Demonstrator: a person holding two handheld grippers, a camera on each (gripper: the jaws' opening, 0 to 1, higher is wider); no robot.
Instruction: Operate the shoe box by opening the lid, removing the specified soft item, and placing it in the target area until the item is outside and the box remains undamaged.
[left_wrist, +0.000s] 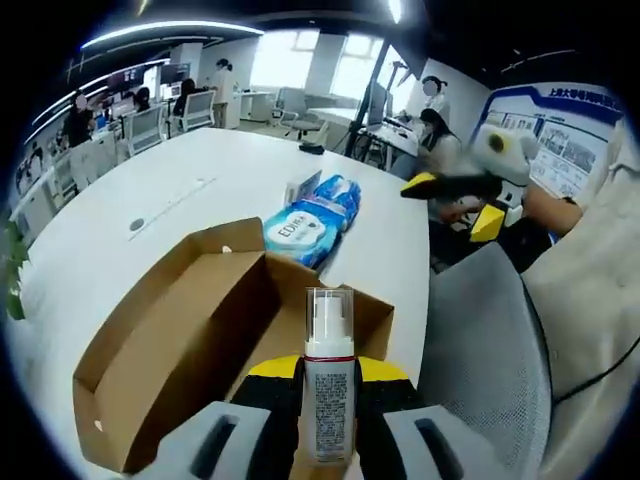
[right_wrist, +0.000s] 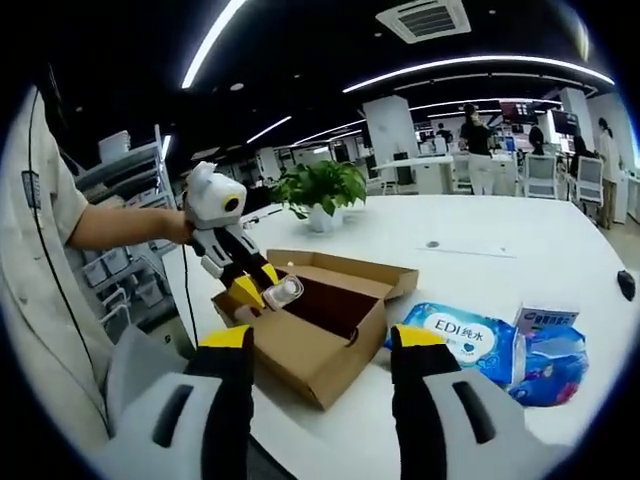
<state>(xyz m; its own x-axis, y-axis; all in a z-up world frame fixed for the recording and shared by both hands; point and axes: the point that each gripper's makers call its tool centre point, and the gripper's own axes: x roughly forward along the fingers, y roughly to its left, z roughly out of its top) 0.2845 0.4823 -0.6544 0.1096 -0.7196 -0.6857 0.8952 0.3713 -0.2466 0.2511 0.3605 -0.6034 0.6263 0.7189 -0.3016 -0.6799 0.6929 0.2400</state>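
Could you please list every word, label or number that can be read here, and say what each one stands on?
"EDI" with Chinese characters: blue wipes pack, also seen in the left gripper view.
Spray bottle label: print too small to read.
Small box behind the pack: print too blurred to read.
Wall poster: Chinese headline too small to read reliably.
Cardboard box: no text seen.

fine print on white clear-capped spray bottle (left_wrist: 329, 385) too small to read, its base hidden between jaws, near corner of open brown cardboard shoe box (left_wrist: 190, 340) cut off by left gripper view's rim, box floor unseen, blue wet-wipe pack (right_wrist: 470, 342) partly behind right gripper's jaw
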